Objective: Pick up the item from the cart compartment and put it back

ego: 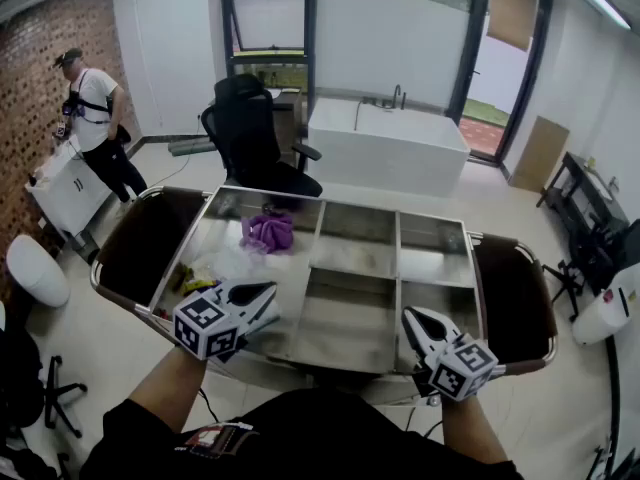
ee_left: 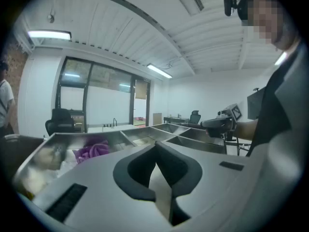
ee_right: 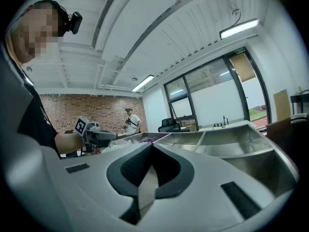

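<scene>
left gripper point(ego: 258, 296) and right gripper point(ego: 415, 320) — both pressed together (empty) — over the cart point(ego: 350, 320).

A brick wall point(ego: 22, 118), black office chair point(ego: 250, 133) and white counter point(ego: 385, 153) under strip lights.

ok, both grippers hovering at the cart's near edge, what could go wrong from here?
First: the left gripper and right gripper both have jaws shut; reaching in like that would likely shove the crumpled purple item. Second: clear plastic wrapping lies beside it in the same steel cart compartment and might get pinched too.
</scene>
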Motion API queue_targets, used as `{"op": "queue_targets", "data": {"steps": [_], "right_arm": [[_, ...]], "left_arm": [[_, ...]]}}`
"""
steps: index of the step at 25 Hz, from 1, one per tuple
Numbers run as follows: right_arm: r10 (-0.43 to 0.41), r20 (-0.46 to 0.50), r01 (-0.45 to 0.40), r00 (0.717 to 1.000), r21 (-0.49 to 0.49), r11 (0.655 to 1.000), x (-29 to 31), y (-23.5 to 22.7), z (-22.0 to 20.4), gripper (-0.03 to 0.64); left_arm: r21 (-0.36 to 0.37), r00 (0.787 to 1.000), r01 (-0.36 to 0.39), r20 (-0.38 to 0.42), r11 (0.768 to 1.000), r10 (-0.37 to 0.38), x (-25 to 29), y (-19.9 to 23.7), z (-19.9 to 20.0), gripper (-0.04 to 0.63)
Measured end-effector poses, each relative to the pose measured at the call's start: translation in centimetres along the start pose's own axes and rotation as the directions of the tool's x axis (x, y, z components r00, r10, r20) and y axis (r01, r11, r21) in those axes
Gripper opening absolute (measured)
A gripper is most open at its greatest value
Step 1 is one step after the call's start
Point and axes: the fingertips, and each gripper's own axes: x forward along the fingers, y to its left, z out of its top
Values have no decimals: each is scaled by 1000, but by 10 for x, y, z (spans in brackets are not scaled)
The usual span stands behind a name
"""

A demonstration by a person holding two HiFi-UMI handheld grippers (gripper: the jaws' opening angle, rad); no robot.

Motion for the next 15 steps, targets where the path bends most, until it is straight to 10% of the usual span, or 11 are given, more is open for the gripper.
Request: {"op": "queue_targets", "data": {"steps": [6,8,15], "right_arm": [[17,9,-16,1000,-31,999,-5,2,6,0],[24,15,-23,1000,-39,999,-7,5,6,0],[37,21,-36,999,-34,999,-8,8,7,0]], "left_arm": [[118,987,-112,-102,987,124,25,89,61,2],[106,967,-131,-207,986,151,45,125,63,160],[113,788,-255,-551,960,275,118,211,4,441]]}}
